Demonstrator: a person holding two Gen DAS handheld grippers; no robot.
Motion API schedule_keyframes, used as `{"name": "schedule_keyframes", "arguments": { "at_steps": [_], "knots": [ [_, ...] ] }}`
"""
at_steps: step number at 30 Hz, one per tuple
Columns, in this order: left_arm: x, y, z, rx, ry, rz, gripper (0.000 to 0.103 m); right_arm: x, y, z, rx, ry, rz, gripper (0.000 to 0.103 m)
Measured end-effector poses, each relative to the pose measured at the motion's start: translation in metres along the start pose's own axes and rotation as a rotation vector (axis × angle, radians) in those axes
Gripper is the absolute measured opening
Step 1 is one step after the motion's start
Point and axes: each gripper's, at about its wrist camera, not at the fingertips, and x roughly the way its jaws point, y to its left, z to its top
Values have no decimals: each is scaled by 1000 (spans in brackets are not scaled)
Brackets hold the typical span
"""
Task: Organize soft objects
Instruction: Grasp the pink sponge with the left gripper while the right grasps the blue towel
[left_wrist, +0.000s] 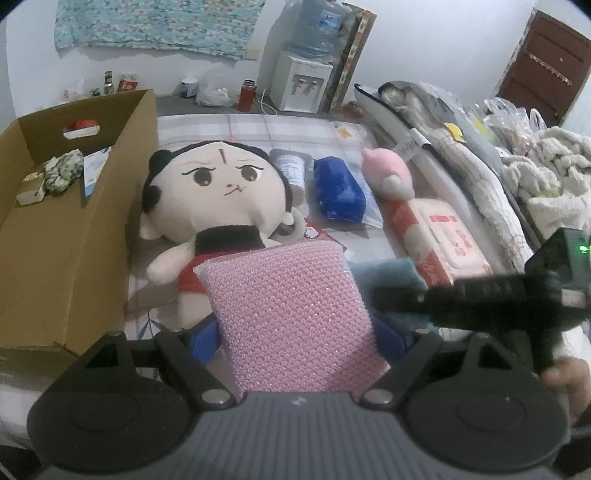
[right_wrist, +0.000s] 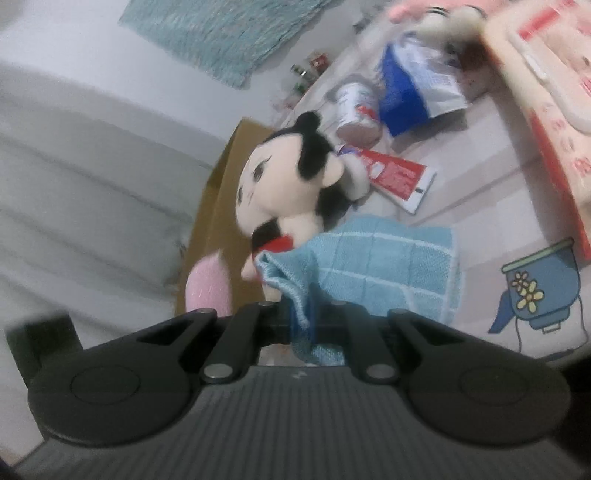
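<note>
Two claws are loaded: the left claw (left_wrist: 295, 339) grips a pink sponge (left_wrist: 291, 317) between wide jaws; the right claw (right_wrist: 301, 321) pinches a blue cloth (right_wrist: 373, 266). The box (left_wrist: 74, 236) sits ahead-left of the left claw, so it seems mid-carry; next, I'd guess, swing over and release.

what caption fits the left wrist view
Left claw holding a pink scrub sponge above the doll, beside the cardboard box.
</note>
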Motion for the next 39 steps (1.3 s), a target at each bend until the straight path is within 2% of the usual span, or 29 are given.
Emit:
{"name": "schedule_keyframes", "arguments": {
  "at_steps": [3,5,9,12,14,15,16,17,20,22,26,29,31,34,39],
  "knots": [
    [-3,4,-2,-11,-2,-12,86,-7,-11,5,58,-62,-94,6],
    [-3,6,-3,-11,-3,-20,86,-11,-9,4,32,-93,-221,6],
    [-3,7,-2,-13,-6,-35,86,-6,2,-6,-112,-108,-459,12],
    [-2,8,-3,-13,-5,-40,86,6,8,-12,-201,-95,-553,18],
    [-2,9,-3,-15,-4,-42,86,9,13,-14,-261,-89,-614,28],
    [-3,9,-3,-15,-5,-41,86,10,16,-14,-282,-88,-630,30],
    [-3,9,-3,-15,-6,-40,86,11,19,-11,-297,-89,-641,39],
    [-3,10,-3,-16,-7,-39,86,9,23,-11,-314,-96,-654,55],
    [-4,14,-4,-23,-13,-35,86,-4,35,-12,-396,-140,-663,68],
    [-5,17,-4,-29,-13,-34,86,-12,46,-14,-466,-157,-644,74],
    [-6,22,-3,-39,-13,-27,86,-26,67,-19,-555,-172,-610,76],
    [-6,25,-3,-44,-15,-22,86,-30,82,-26,-603,-168,-516,76],
    [-6,26,-3,-48,-13,-21,86,-24,83,-31,-591,-129,-467,78],
    [-5,27,-2,-50,-10,-19,86,-5,72,-34,-563,-82,-499,79],
    [-4,26,-3,-51,3,-23,87,30,43,-27,-526,-5,-607,84]
  ]
}}
